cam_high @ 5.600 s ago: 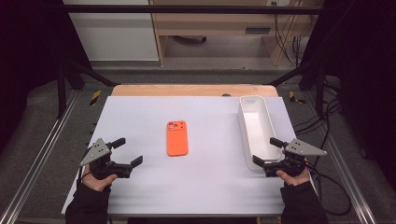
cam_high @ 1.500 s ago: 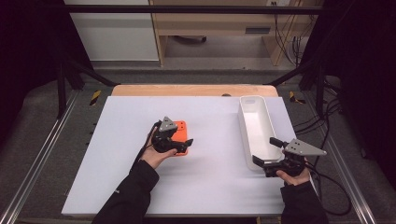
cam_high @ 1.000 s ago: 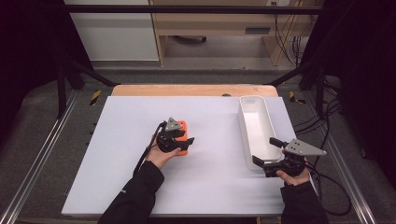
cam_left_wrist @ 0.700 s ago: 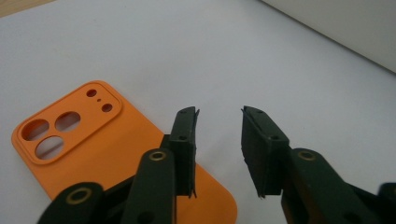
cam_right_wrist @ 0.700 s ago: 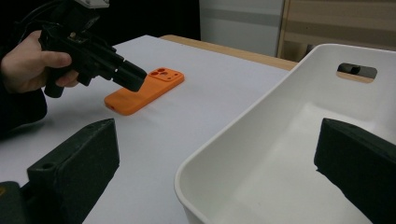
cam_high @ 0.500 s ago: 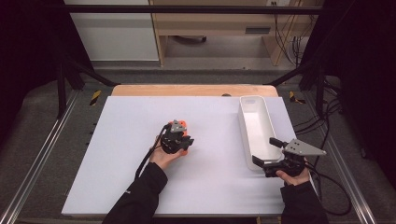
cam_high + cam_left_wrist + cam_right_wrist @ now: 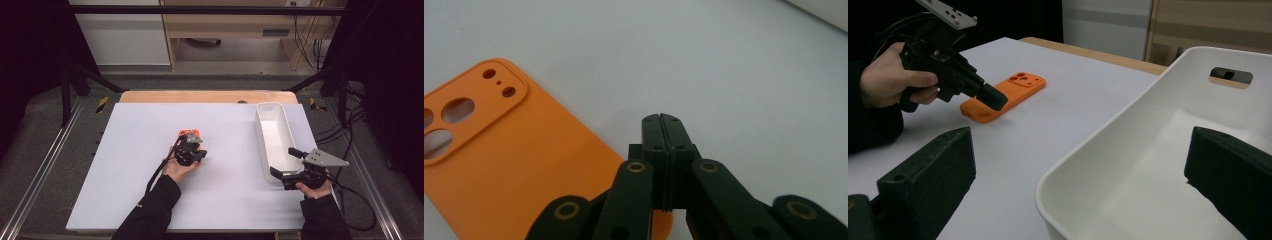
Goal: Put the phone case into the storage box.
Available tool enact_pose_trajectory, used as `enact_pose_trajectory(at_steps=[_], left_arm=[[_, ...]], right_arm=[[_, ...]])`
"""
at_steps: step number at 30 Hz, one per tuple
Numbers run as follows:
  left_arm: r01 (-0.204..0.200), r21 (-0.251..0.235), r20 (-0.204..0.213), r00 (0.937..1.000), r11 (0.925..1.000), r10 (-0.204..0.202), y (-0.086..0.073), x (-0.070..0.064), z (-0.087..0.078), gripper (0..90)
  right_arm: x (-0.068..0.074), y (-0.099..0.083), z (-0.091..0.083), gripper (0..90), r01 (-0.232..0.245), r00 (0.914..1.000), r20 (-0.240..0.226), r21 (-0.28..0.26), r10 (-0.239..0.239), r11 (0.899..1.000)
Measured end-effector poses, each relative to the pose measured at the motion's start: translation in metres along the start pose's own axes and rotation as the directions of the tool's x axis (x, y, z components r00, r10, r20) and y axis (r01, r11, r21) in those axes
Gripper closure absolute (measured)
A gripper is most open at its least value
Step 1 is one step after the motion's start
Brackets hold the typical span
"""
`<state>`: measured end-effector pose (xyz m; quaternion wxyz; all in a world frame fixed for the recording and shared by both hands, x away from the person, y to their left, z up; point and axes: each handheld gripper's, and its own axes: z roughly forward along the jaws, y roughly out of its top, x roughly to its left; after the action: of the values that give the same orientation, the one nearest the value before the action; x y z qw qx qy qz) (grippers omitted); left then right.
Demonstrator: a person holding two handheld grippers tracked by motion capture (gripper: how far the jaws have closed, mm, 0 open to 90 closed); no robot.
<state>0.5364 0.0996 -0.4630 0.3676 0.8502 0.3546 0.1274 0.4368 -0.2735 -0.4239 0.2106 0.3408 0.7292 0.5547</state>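
High view, lower right of the frame: the right tongs [image 7: 284, 162] rest on the white bench [image 7: 125, 190], jaws spread wide, their tips just beside the near end of the white tray [image 7: 264, 145]. In the right gripper view the near corner of the tray [image 7: 1088, 150] lies between the two wide jaws. Toward the middle of the high view, the left tongs [image 7: 196, 152] sit over the orange phone case [image 7: 192, 132], which lies flat on the bench, well apart from the tray. In the left gripper view the jaws are pressed together with nothing between them, at the near edge of the phone case [image 7: 514, 165], whose camera cutouts sit at the left of the frame.
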Motion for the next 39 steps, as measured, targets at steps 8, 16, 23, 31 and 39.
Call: enact_pose_trajectory(at_steps=[8, 16, 23, 31, 39], left_arm=[[-0.02, 0.035, -0.024, 0.9995, 0.9992, 0.021, -0.0019, 0.0003, 0.0049, 89.9], [-0.05, 0.045, -0.042, 0.9978, 0.9978, 0.052, -0.0018, -0.0021, 0.0052, 89.9], [-0.073, 0.063, -0.052, 0.9957, 0.9953, 0.077, -0.0021, -0.0035, 0.0036, 90.0], [-0.106, 0.085, -0.067, 0.9915, 0.9908, 0.112, -0.0028, -0.0056, 0.0014, 90.0], [-0.124, 0.102, -0.066, 0.9891, 0.987, 0.132, -0.0049, -0.0051, -0.0022, 90.0]], right_arm=[[0.0, 0.0, 0.0, 0.4, 0.0, 1.0, 0.0, 0.0, 0.0, 1.0], [0.0001, 0.0, 0.0001, 0.4, 0.001, 1.0, -0.002, 0.001, -0.001, 1.0], [0.0001, 0.0, -0.0001, 0.4, 0.0, 1.0, 0.0, 0.0, 0.0, 1.0], [-0.0003, 0.0003, -0.0004, 0.4, 0.002, 1.0, 0.001, -0.003, -0.002, 1.0], [-0.0002, 0.0003, -0.0006, 0.5, 0.001, 1.0, 0.001, -0.003, -0.001, 1.0]])
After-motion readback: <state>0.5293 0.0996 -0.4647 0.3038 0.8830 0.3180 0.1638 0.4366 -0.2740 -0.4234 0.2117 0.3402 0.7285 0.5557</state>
